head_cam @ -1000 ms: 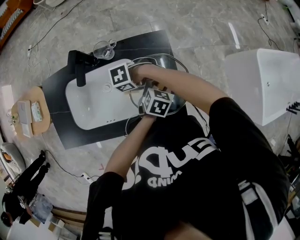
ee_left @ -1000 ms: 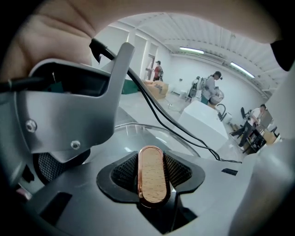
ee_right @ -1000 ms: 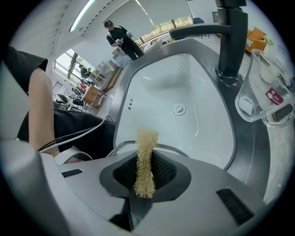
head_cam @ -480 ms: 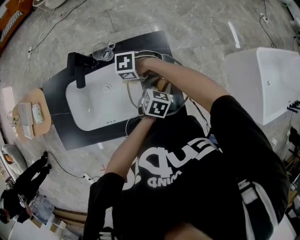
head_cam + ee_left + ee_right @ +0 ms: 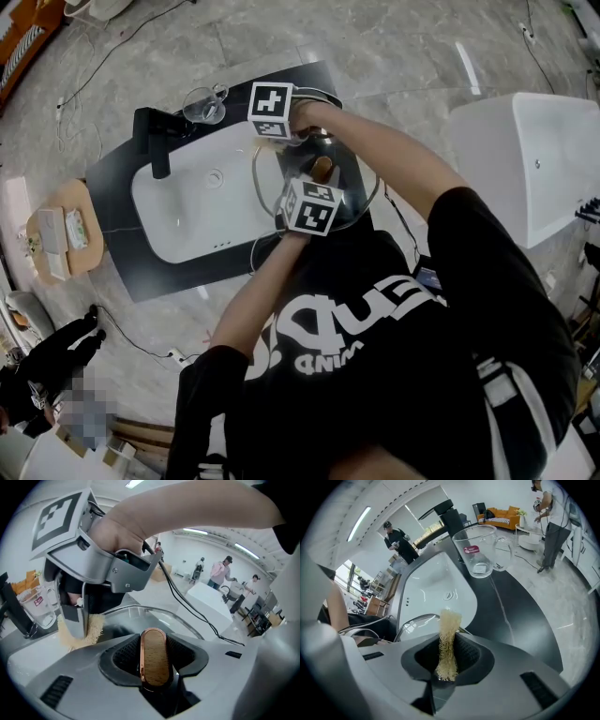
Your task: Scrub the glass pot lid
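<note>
Scrubbing is in hand: the glass pot lid (image 5: 145,619) hangs over the sink's (image 5: 178,220) right end, with the left gripper (image 5: 153,665) clamped on its wooden handle (image 5: 153,654). The right gripper (image 5: 447,658) pinches a loofah pad (image 5: 449,630) at the lid rim toward the sink's far edge. Next move, as judged: sweep the pad across the glass under steady pressure. The glass jug (image 5: 480,550) at the sink's far edge looks empty; the sink holds nothing visible.
</note>
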### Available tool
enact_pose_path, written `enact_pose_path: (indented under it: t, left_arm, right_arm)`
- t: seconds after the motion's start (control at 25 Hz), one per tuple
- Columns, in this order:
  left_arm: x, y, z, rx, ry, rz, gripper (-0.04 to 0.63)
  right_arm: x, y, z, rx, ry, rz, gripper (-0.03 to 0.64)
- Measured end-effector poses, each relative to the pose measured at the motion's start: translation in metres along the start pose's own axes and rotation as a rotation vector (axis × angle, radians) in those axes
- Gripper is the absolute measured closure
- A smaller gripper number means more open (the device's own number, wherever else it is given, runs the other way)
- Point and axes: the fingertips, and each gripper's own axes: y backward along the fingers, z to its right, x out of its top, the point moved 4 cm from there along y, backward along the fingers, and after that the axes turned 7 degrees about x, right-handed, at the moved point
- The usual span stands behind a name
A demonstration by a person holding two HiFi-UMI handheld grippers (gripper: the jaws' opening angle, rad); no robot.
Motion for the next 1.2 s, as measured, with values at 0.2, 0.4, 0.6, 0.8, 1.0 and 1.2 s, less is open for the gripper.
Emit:
enact_pose_path:
  t: [0.2,0.4,0.6,0.8,1.0,1.2]
  left_arm:
    - [-0.001,0.000,0.000,0.002,-0.003,-0.001,0.414]
    - [-0.003,-0.001,-0.002,0.002,-0.004,-0.006,0.414]
    - [-0.004,-0.003,-0.002,0.006,-0.008,-0.008,0.414]
    - [-0.004,-0.003,-0.001,0.010,-0.015,-0.015,0.414]
    - [-0.004,-0.004,0.000,0.012,-0.017,-0.021,0.414]
    - [-0.007,-0.006,-0.003,0.014,-0.018,-0.028,0.414]
  right_arm:
    - [-0.010,0.007,0.008,-0.016,-0.037,0.036,0.569]
    - [-0.022,0.016,0.018,-0.042,-0.075,0.075,0.569]
    - [-0.040,0.026,0.029,-0.077,-0.139,0.130,0.569]
    - [-0.060,0.038,0.038,-0.111,-0.198,0.188,0.569]
    - [-0.083,0.048,0.043,-0.139,-0.245,0.241,0.569]
    - [-0.099,0.051,0.044,-0.166,-0.263,0.265,0.569]
